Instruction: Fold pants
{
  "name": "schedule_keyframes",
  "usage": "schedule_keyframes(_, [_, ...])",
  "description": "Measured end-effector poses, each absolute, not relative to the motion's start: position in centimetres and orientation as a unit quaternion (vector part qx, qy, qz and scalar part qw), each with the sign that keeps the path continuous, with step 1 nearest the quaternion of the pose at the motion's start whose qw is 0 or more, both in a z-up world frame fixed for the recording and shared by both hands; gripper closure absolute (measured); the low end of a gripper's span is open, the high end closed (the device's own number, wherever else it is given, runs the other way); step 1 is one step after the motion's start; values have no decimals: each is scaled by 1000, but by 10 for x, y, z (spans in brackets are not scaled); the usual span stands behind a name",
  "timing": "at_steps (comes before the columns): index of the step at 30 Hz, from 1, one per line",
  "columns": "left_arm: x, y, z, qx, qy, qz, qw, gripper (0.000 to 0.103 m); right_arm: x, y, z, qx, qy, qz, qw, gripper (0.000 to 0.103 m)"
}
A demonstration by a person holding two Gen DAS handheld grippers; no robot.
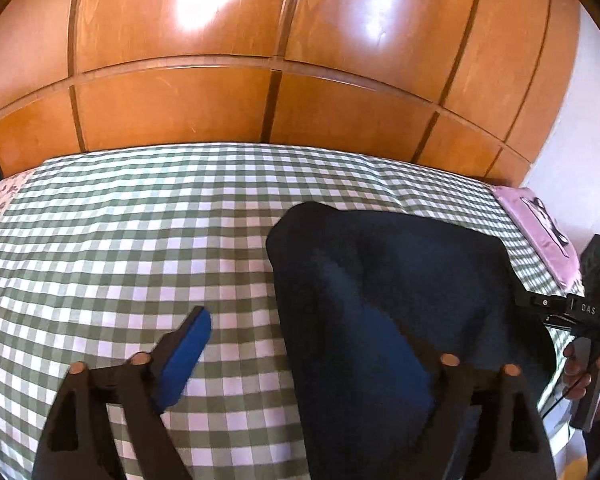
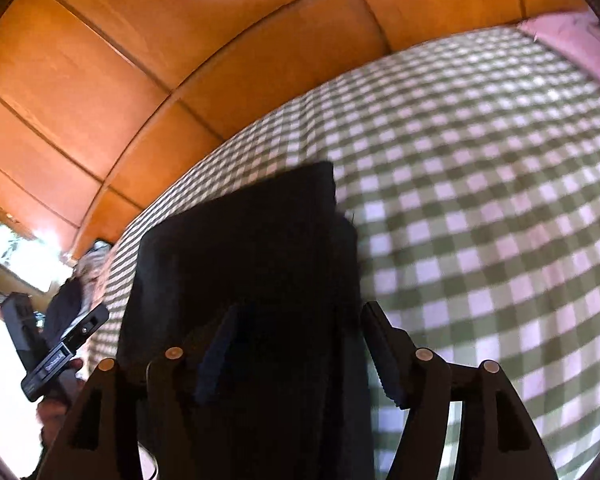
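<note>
**Both jaws spread over folded pants on the bed**

Nearest in the left wrist view, the left gripper (image 1: 300, 360) has its jaws spread wide: the blue pad of one finger (image 1: 186, 360) hangs over bare checked cloth, while the other finger is lost against the dark pants (image 1: 388, 280). The right gripper (image 2: 296, 356) also stands with jaws apart, the pants (image 2: 244, 248) lying between them, its pads not pressing the cloth as far as the blur lets one see. The pants lie folded in a dark block on the green-and-white checked bed cover (image 1: 140, 220). Beyond, a pink pillow (image 1: 540, 232) sits at the bed's edge, and glossy wooden panelling (image 1: 180, 100) rises behind.
</note>
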State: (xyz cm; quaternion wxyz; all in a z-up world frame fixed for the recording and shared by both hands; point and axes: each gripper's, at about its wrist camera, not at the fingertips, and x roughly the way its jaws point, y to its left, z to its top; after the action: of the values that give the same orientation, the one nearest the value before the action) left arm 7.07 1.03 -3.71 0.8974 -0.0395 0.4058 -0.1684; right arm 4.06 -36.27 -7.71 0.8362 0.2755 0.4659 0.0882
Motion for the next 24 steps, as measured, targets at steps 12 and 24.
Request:
schedule_keyframes(12, [83,4,-78,-76,453,-233,857,15,37,-377,-117,357,485,148,785,35])
schedule_keyframes(24, [89,4,-71,-154,446,-322,821,67,47,-362,-90,309,470,201,802,62])
